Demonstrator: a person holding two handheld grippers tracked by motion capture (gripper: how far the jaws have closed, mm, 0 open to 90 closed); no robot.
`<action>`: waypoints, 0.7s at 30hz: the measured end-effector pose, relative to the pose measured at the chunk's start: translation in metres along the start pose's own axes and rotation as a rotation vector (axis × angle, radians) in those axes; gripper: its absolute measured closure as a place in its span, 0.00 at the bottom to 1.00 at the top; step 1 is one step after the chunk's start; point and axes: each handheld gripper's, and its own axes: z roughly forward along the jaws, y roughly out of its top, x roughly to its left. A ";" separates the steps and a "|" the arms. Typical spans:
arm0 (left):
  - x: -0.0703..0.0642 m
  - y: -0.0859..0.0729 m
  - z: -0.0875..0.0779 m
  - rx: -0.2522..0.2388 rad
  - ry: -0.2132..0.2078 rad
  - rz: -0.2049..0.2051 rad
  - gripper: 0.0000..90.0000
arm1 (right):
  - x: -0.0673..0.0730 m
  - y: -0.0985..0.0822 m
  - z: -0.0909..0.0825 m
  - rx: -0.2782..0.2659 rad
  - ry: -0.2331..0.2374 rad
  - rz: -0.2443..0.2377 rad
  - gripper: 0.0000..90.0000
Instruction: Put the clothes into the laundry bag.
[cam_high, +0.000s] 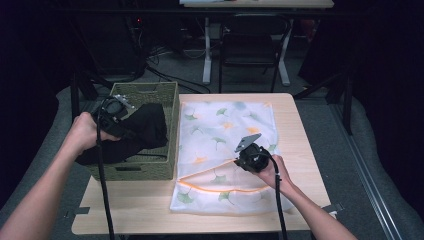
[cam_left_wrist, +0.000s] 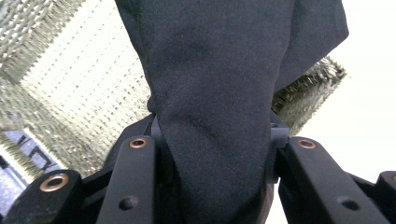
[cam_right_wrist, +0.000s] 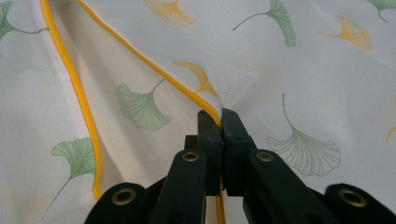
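A black garment (cam_high: 145, 127) hangs over the green woven basket (cam_high: 145, 170) at the table's left. My left gripper (cam_high: 131, 131) is shut on that garment (cam_left_wrist: 219, 93), whose cloth bunches between the jaws and drapes up the left gripper view. A white mesh laundry bag (cam_high: 225, 125) with a ginkgo-leaf print lies flat on the table to the right of the basket. Its yellow-trimmed opening (cam_high: 215, 187) gapes near the front. My right gripper (cam_high: 239, 161) is shut on the yellow edge (cam_right_wrist: 196, 95) of the bag's upper flap, lifting it slightly.
The basket's woven wall (cam_left_wrist: 79, 84) stands close behind the garment. The light wooden table (cam_high: 130, 210) has bare room in front of the basket and bag. A chair (cam_high: 250, 45) and table legs stand beyond the far edge.
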 end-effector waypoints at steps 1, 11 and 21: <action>-0.001 0.000 -0.002 -0.003 0.005 0.008 0.68 | 0.000 0.000 0.000 -0.001 0.000 -0.001 0.98; -0.019 0.006 -0.024 -0.005 0.003 0.034 0.68 | 0.000 0.000 0.000 -0.001 -0.002 -0.002 0.98; -0.043 0.010 -0.031 -0.012 -0.015 0.070 0.68 | 0.000 0.000 0.000 -0.003 -0.001 -0.003 0.98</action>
